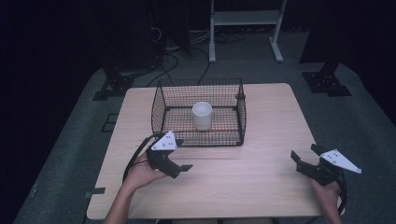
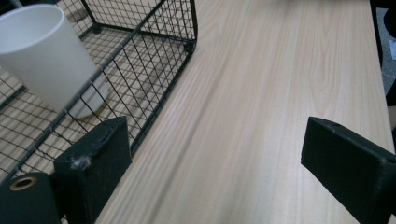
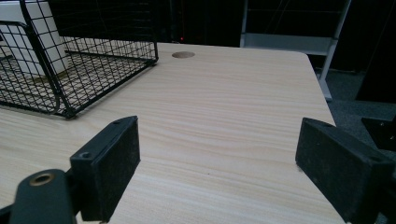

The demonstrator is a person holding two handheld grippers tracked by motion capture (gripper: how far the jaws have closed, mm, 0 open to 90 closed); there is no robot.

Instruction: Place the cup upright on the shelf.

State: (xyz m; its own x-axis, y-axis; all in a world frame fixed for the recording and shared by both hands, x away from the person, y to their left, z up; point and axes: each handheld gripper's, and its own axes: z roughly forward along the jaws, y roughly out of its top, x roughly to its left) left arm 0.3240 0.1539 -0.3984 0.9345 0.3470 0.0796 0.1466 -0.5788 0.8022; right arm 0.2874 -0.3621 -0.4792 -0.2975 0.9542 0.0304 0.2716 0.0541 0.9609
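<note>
Beyond left hand-held gripper (image 1: 180,156), cup (image 1: 202,115).

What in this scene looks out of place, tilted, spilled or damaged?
Nothing serious stands out. The white cup stands upright inside the wire basket, with no spill on the table. One small oddity: a tuft of pale fluff clings to a jaw pad of the left gripper.

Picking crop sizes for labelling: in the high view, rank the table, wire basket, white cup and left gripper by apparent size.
1. Table
2. Wire basket
3. Left gripper
4. White cup; the gripper's nearness makes these last two unsure.
</note>
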